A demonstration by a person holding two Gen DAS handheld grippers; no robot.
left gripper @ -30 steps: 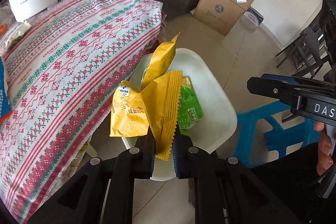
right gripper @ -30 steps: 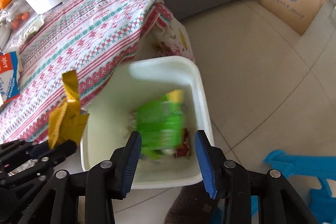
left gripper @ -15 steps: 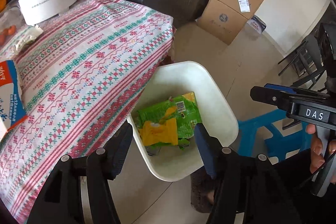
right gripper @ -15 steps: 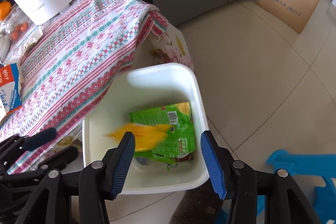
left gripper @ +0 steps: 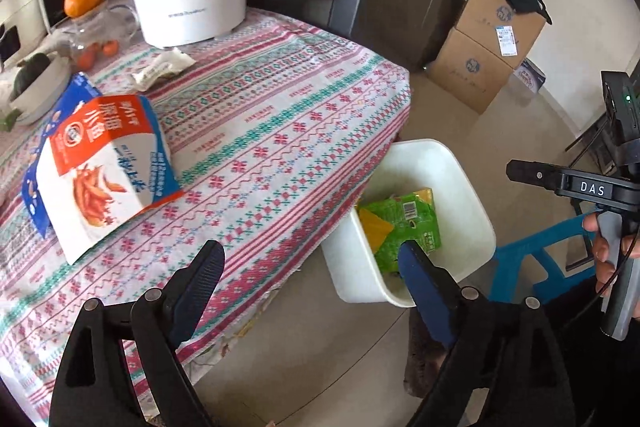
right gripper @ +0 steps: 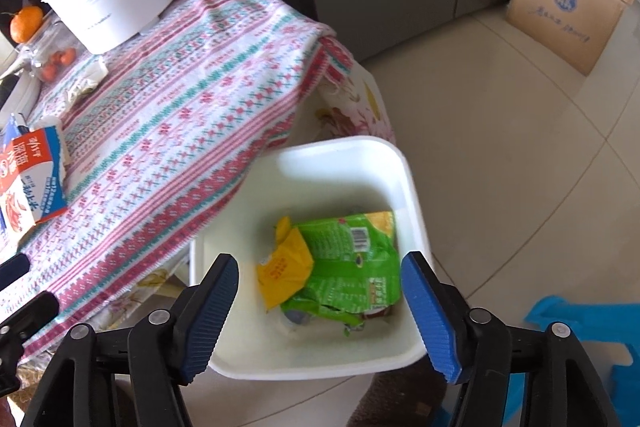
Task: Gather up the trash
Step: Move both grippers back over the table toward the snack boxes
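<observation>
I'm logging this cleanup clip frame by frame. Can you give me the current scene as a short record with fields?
left gripper: open, empty, over the table edge
right gripper: open, empty, above the bin
white bin: on the floor beside the table
in bin: green wrapper, yellow wrapper
left on tablecloth: orange-and-blue snack bag, small crumpled wrapper

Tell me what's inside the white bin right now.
The white bin holds a green snack bag with a yellow wrapper lying against its left side. Something reddish and grey pokes out beneath the green bag; the rest is covered.
</observation>
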